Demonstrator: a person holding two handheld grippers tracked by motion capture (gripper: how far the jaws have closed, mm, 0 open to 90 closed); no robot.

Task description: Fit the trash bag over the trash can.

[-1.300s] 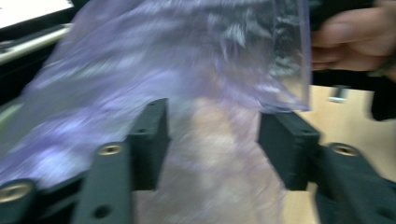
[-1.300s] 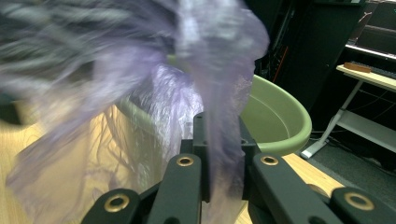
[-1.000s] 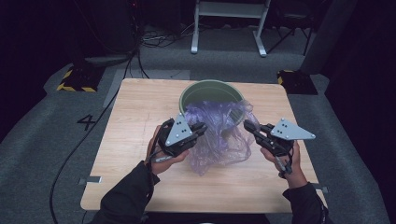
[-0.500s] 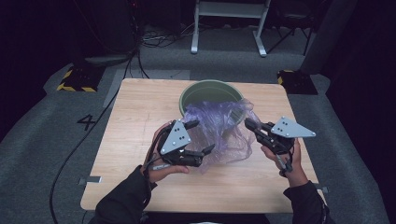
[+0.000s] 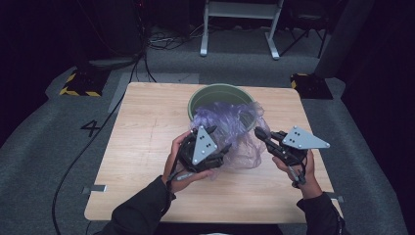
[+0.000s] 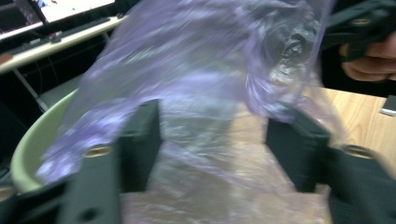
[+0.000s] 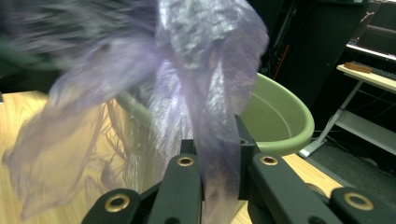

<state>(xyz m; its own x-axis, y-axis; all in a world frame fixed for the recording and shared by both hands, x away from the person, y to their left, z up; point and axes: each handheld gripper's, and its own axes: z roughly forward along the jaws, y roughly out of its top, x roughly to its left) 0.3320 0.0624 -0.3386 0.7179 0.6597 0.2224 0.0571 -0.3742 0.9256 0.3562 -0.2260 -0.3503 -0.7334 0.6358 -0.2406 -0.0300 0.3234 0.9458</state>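
From the high view, a light wooden table (image 5: 147, 147) stands on grey carpet, and a round pale-green plastic basin (image 5: 215, 95) sits near its far edge. A thin, translucent purple plastic bag (image 5: 235, 132) spreads from the basin's near rim down onto the tabletop, crumpled and puffed up between the 2 grippers. The left gripper (image 5: 218, 147), black with a grey three-cornered plate on top, is held in the person's left hand (image 5: 176, 156) against the bag's near left side. The right gripper (image 5: 259, 133), with the same kind of plate, is held in the right hand (image 5: 298, 171) and its tips meet the bag's right edge. Dark sleeves come in from the bottom. A black cable (image 5: 88, 142) trails over the carpet to the left of the table.

In the left gripper view, the 2 black jaws stand wide apart, and the purple film (image 6: 201, 84) hangs across the gap between them, draped in front of both and blurred. Whether either jaw touches it cannot be told. The green basin's rim (image 6: 28, 149) curves at lower left, and the other hand (image 6: 369, 60) with its gripper shows at upper right above the wooden tabletop (image 6: 369, 112).

In the right gripper view, the jaws are closed tightly on a twisted strip of the purple bag (image 7: 215, 140), which rises from between them and fans out to the left over the table (image 7: 14, 116). The green basin (image 7: 275, 121) sits just behind the bag, to the right.
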